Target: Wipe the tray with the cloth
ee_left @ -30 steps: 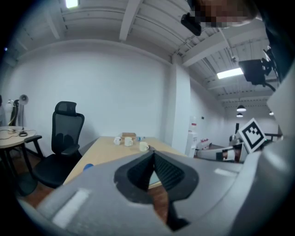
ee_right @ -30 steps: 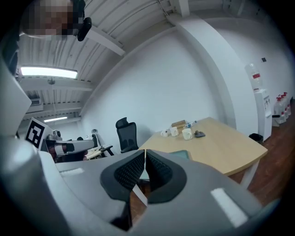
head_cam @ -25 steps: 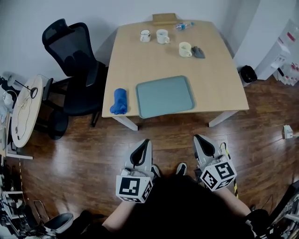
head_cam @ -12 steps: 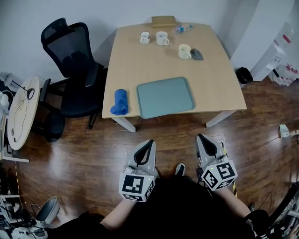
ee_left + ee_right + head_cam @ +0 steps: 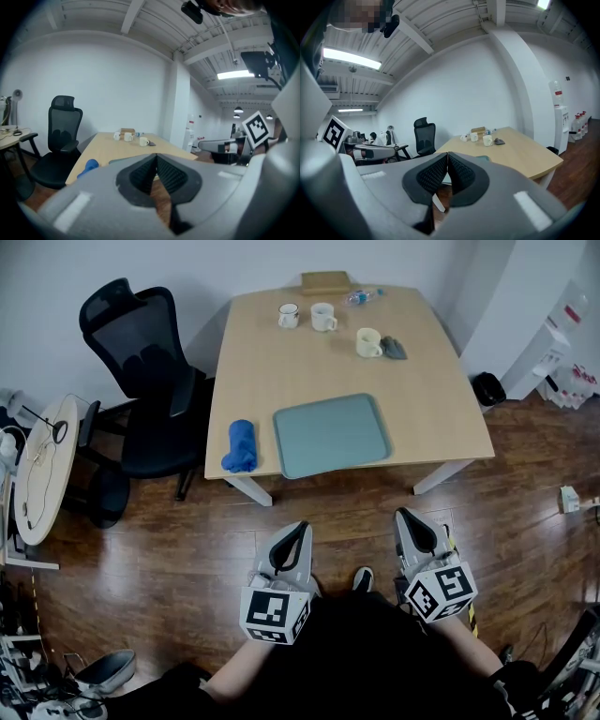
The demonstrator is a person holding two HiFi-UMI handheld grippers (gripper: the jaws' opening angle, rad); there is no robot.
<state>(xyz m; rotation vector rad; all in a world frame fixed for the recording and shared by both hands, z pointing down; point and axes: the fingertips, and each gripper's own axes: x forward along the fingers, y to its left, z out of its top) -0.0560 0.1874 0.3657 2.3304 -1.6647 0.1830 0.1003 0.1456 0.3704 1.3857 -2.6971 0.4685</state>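
Well ahead of the left tongs [image 5: 292, 529] and right tongs [image 5: 406, 516], both closed empty, the cloth [image 5: 239, 446] looks soft, best pinched mid-bunch.

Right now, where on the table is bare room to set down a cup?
Bare: the band between the mugs and the tray, and the table strip right of the tray. Crowded: the far edge, with mugs, bottle and box. The cloth fills the near left corner.
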